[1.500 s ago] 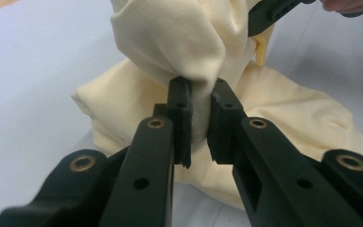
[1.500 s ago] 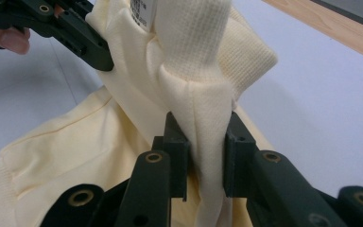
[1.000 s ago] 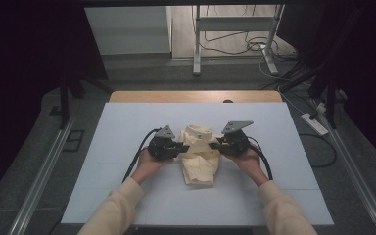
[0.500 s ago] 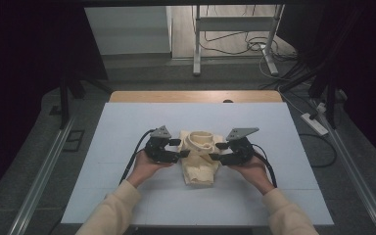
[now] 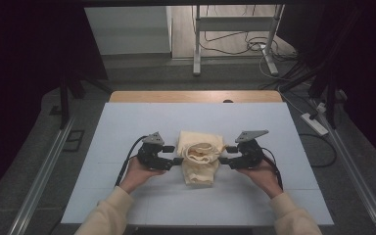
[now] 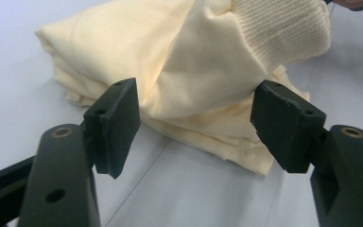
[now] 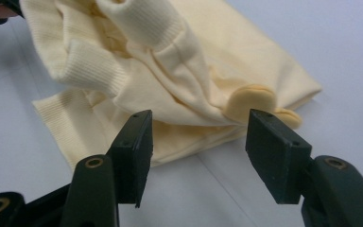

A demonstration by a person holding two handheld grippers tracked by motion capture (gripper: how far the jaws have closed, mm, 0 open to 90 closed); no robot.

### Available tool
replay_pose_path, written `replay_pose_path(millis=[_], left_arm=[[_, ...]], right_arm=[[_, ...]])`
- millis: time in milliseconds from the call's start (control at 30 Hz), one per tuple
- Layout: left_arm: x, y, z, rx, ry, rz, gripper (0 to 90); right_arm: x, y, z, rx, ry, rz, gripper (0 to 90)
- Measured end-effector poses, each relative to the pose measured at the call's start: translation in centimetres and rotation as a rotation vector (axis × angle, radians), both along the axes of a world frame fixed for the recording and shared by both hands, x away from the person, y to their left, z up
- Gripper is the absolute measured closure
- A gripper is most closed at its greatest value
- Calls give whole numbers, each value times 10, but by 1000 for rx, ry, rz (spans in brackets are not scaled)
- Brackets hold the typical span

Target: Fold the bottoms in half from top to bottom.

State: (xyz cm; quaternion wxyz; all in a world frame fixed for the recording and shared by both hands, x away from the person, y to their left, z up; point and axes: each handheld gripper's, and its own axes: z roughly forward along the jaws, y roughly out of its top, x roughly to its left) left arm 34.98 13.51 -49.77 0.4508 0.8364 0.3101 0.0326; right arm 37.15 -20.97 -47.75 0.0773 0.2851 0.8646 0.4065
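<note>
A cream garment (image 5: 200, 155) with ribbed cuffs lies folded in a bundle at the middle of the white table mat (image 5: 127, 122). My left gripper (image 5: 177, 160) stands at its left edge and my right gripper (image 5: 222, 160) at its right edge, each pointing inward. Both have just been opening. In the left gripper view the folded cloth (image 6: 179, 71) lies beyond the open jaws, with nothing between the pads (image 6: 118, 123). In the right gripper view the cloth (image 7: 170, 90) lies just past the open jaws, apart from the pads (image 7: 276, 151).
The mat covers a wooden table (image 5: 196, 96) whose far edge shows. Metal rails (image 5: 39, 176) run along both sides of the table. A stand's legs (image 5: 196, 44) and cables (image 5: 245, 46) lie on the floor beyond; a power strip (image 5: 314, 123) sits at the right.
Both grippers let go of the garment and drew apart, left one leftward and right one rightward. The bundle has settled on the mat.
</note>
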Motion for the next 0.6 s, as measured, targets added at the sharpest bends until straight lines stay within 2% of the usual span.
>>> replay_pose_path(millis=[133,233,400,533,600], left_arm=[[-1,10,2,-30,2,25,332],[-1,16,4,-55,-4,53,334],[2,16,4,-62,-14,75,352],[6,13,3,-58,-15,79,357],[7,11,4,-59,-18,80,357]], right_arm=[[2,-6,2,7,5,-24,419],[2,-8,5,19,-8,-32,419],[3,-4,15,51,-28,-42,437],[5,6,24,67,-41,-28,519],[7,14,27,77,-26,3,600]])
